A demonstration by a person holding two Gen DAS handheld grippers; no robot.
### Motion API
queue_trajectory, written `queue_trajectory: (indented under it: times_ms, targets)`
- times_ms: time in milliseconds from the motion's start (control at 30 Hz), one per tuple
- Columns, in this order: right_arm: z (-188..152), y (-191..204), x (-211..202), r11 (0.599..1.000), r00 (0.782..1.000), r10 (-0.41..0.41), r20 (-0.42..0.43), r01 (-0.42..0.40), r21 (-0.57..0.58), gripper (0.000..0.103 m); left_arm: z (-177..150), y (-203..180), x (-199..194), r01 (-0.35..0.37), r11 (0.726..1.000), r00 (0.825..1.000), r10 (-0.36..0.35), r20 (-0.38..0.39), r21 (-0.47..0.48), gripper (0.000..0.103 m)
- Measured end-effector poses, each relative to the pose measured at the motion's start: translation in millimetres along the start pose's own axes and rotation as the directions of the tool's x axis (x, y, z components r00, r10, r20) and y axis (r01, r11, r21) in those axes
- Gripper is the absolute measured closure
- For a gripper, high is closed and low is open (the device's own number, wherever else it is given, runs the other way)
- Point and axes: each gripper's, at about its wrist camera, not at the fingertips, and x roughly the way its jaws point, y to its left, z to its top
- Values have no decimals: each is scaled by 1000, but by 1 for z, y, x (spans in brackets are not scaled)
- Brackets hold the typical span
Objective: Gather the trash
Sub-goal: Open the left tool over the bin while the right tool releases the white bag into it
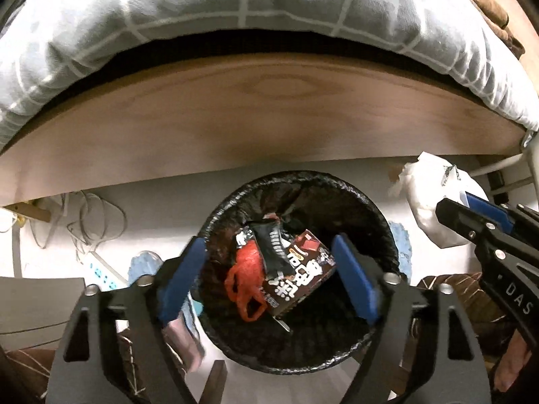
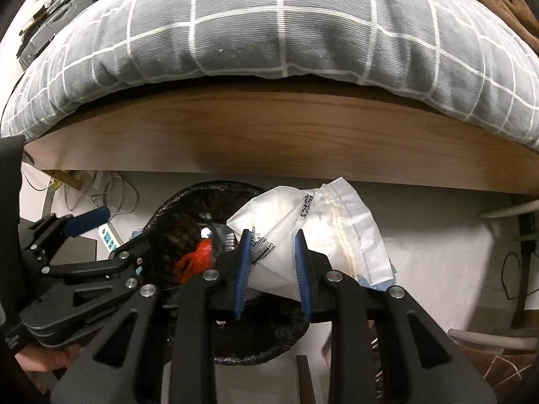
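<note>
A round bin with a black liner (image 1: 380, 235) stands on the floor by the bed; it also shows in the right wrist view (image 2: 175, 208). Inside lie a dark snack box (image 1: 299, 279), a black wrapper (image 1: 273, 245) and a red net bag (image 1: 246, 279). My left gripper (image 1: 269, 269) is open and empty, right above the bin's mouth. My right gripper (image 2: 273, 259) is shut on a white plastic bag (image 2: 323, 222) and holds it over the bin's right rim. In the left wrist view the bag (image 1: 427, 195) hangs at the right, beyond the bin.
The wooden bed frame (image 2: 269, 134) with a grey checked duvet (image 2: 269, 27) runs across behind the bin. A power strip (image 2: 109, 235) and loose cables (image 1: 87, 215) lie on the white floor at the left. Patterned brown fabric (image 1: 454, 296) lies at the lower right.
</note>
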Motion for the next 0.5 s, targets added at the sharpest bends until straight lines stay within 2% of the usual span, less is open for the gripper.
queue_trajectory:
  times_ms: [100, 200, 500]
  targets:
    - [1, 6, 0, 1000, 1000, 8, 9, -8, -6, 78, -1, 11, -2, -23, 1000, 1000, 23, 12, -5, 16]
    - [2, 10, -1, 1000, 1000, 24, 9, -24, -4, 78, -1, 21, -9, -45, 999, 998, 46, 36, -30, 6]
    - [5, 51, -3, 996, 998, 62, 9, -61, -65, 77, -6, 70, -29, -84, 989, 993, 93, 72, -119, 6]
